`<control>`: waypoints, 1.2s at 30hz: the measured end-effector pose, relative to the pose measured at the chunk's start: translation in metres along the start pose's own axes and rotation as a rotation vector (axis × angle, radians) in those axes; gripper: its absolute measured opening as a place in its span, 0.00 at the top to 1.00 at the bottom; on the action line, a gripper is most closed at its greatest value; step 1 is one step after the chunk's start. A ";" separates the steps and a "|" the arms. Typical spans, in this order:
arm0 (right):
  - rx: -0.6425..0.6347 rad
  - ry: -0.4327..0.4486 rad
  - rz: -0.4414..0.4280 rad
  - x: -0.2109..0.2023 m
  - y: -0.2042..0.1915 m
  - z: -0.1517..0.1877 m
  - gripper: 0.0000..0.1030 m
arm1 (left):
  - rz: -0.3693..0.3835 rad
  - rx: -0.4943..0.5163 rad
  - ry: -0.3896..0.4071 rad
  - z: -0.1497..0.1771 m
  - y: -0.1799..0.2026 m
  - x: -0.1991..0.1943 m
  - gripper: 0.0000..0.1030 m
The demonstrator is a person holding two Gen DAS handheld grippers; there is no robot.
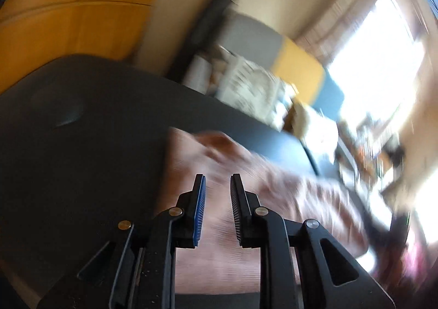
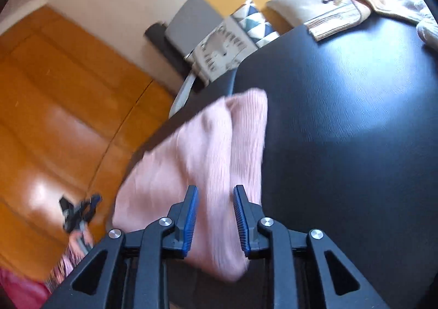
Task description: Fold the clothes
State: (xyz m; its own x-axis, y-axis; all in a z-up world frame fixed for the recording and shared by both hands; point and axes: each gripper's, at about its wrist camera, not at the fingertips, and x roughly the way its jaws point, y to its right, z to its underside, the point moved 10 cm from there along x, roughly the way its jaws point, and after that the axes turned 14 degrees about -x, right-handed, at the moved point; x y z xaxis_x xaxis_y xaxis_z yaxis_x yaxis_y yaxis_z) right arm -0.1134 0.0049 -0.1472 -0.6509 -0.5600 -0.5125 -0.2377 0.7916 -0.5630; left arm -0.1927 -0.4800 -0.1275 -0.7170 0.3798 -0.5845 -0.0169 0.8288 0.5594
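**Pink knit garment lies straight ahead of both grippers, running away from the jaws**

The black table (image 2: 356, 117) fills the ground beneath both tools. On it, directly forward of each pair of fingers, lies the pink ribbed garment (image 2: 208, 150). From the right gripper (image 2: 215, 217) the cloth starts between and under the fingers and stretches away ahead and a little to the left, its far end reaching the table's edge. A lengthwise crease or overlap runs along it, so it looks doubled over at least once. From the left gripper (image 1: 218, 207) the same garment (image 1: 219, 199) spreads forward and off to the right, with its left edge just left of the fingers.

Neither tool is clearly nearer, since each has cloth right at its fingertips. The garment's long axis lines up better with the right gripper's reach.

Both grippers stand partly open, with a clear gap between the blue-padded fingers. The cloth seems to pass beneath the gaps rather than being pinched, though motion blur in both views makes that uncertain.

The knit looks soft and limp, likely to sag and slide if lifted by one edge.

Far ahead and right of the right gripper, other folded cloths (image 2: 334, 16) sit on the table.
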 end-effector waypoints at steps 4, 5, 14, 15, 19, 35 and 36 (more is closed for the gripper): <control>-0.063 -0.015 0.044 0.039 -0.026 -0.024 0.75 | -0.031 0.149 -0.097 0.032 0.042 0.052 0.81; -0.079 -0.019 0.054 0.049 -0.033 -0.030 0.75 | -0.027 0.147 -0.118 0.037 0.046 0.061 0.81; -0.338 -0.089 0.270 0.152 -0.064 -0.054 0.76 | -0.154 0.286 -0.104 0.044 0.054 0.099 0.80; -0.305 -0.074 0.298 0.152 -0.053 -0.052 0.78 | -0.185 0.276 -0.104 0.044 0.045 0.102 0.80; -0.173 -0.012 0.409 0.151 -0.009 -0.045 1.00 | -0.108 0.171 -0.099 0.044 0.026 0.096 0.78; -0.197 0.006 0.466 0.150 -0.004 -0.046 1.00 | -0.248 0.028 -0.050 -0.044 -0.010 0.089 0.77; -0.196 0.009 0.464 0.150 -0.005 -0.046 1.00 | -0.266 0.039 -0.091 -0.044 -0.017 0.094 0.76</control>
State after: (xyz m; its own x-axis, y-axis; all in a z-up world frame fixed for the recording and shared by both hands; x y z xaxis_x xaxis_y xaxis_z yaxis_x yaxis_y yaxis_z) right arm -0.2429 -0.0712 -0.1913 -0.7258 -0.1366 -0.6742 -0.0524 0.9882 -0.1438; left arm -0.2905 -0.4762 -0.1655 -0.6252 0.1810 -0.7592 -0.1676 0.9189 0.3570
